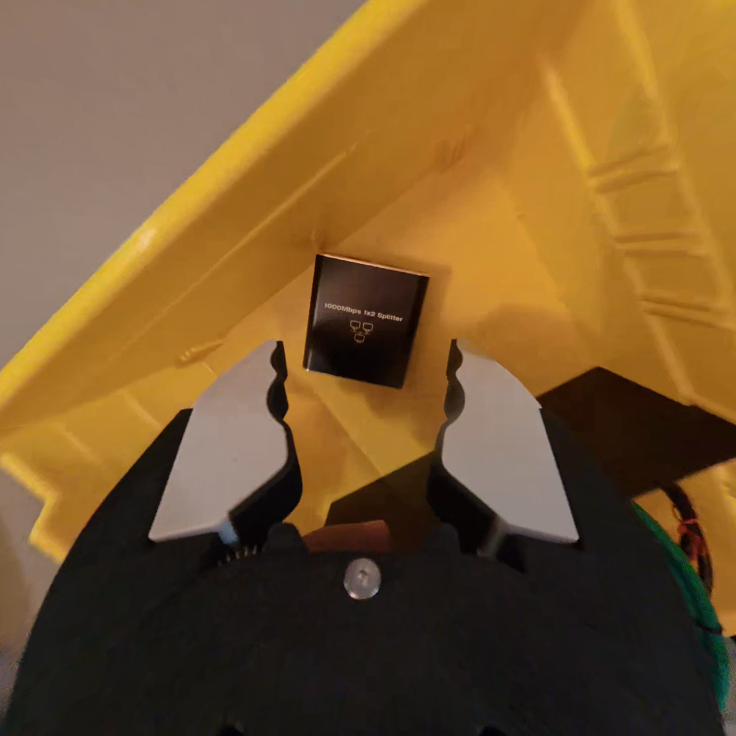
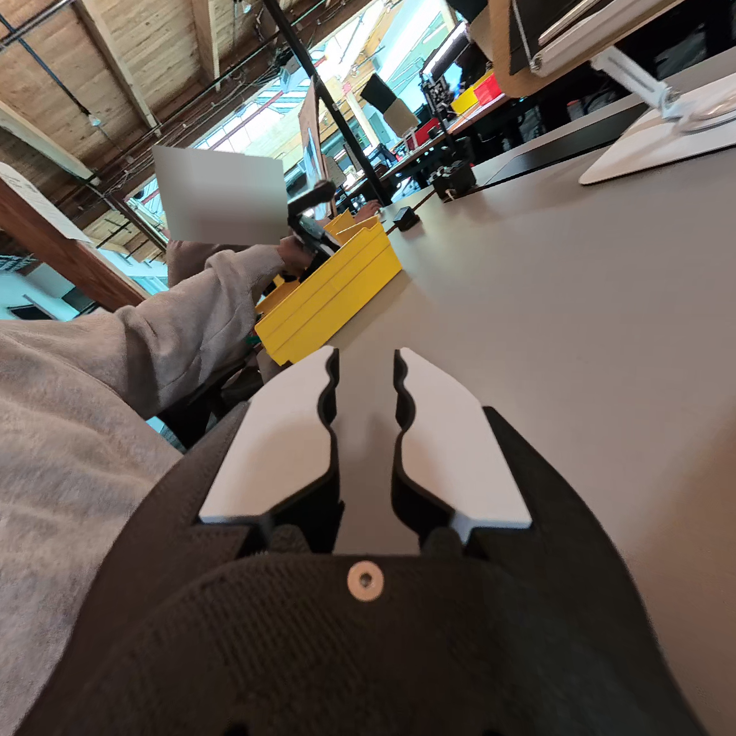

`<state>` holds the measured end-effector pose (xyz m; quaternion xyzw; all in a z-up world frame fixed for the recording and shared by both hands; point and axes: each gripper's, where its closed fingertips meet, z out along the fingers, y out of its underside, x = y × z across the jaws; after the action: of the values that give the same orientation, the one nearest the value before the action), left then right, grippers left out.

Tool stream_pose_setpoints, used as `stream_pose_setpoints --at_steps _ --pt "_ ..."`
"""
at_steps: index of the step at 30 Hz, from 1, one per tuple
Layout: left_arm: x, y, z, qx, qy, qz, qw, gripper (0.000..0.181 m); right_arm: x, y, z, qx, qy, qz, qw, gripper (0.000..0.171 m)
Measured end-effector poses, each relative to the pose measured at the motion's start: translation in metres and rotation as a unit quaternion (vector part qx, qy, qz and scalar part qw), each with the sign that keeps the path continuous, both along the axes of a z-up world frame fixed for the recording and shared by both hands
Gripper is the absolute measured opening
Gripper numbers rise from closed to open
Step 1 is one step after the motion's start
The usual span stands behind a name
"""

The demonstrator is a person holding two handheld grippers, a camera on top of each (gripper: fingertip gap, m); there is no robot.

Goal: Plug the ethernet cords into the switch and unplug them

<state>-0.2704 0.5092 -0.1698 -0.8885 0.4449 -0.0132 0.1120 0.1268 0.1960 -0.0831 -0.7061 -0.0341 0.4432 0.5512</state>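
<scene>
switch point(image 1: 364, 320): small black box, looked light, rigid, slick; lay in yellow bin's point(image 1: 458, 131) far corner.
left gripper point(image 1: 368, 358): I had it gaping, empty; I'd pinch its side edges.
right gripper point(image 2: 366, 368): parted, empty, over table point(image 2: 557, 318).

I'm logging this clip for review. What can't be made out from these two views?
- Ports of the switch: left wrist view shows only its top face.
- Ethernet cords: not clearly seen; bundle at left view's right edge, blurred.
- Yellow bin contents: right wrist view, walls and sleeve hide them.
</scene>
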Motion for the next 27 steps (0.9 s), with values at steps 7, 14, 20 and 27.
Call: stream_pose_setpoints --at_steps 7,14,20,27 --pt "0.008 0.002 -0.01 0.026 0.016 -0.042 0.999 0.061 0.026 -0.005 -0.003 -0.013 0.029 -0.046 0.998 0.026" --pt "0.029 -0.003 0.088 0.168 -0.055 -0.057 0.983 0.06 0.027 -0.01 0.001 -0.01 0.042 -0.044 0.998 0.026" --pt "0.103 -0.067 0.197 0.266 -0.26 -0.115 0.921 0.059 0.01 -0.012 0.004 -0.005 0.035 -0.011 0.999 0.026" --pt "0.229 -0.198 0.198 0.224 -0.454 -0.218 0.834 0.058 -0.017 -0.012 0.004 0.0 0.011 0.041 0.999 0.027"
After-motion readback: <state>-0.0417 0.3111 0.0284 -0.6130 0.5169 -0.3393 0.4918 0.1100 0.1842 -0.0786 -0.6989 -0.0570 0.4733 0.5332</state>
